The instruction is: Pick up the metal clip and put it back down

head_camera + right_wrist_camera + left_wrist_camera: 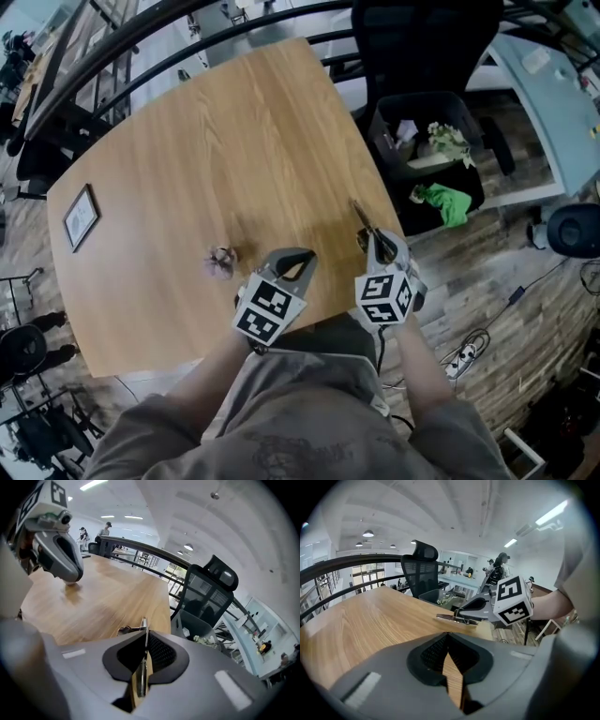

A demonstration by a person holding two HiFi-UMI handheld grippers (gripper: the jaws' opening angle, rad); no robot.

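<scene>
On the table [234,141] we see a small crumpled thing [222,262] at 9 o'clock of the left gripper [302,258], and a frame [81,216] farther off at 10 o'clock. A bin [394,122] with a green cloth [448,202] stands on the floor at 1 o'clock of the right gripper [375,242], past the table edge. Nothing blocks either gripper. The left gripper's jaws are together and empty. The right gripper's jaws are clamped on the clip [144,625], which juts toward 11 o'clock near the table's right edge; we cannot tell if it touches the wood.
</scene>
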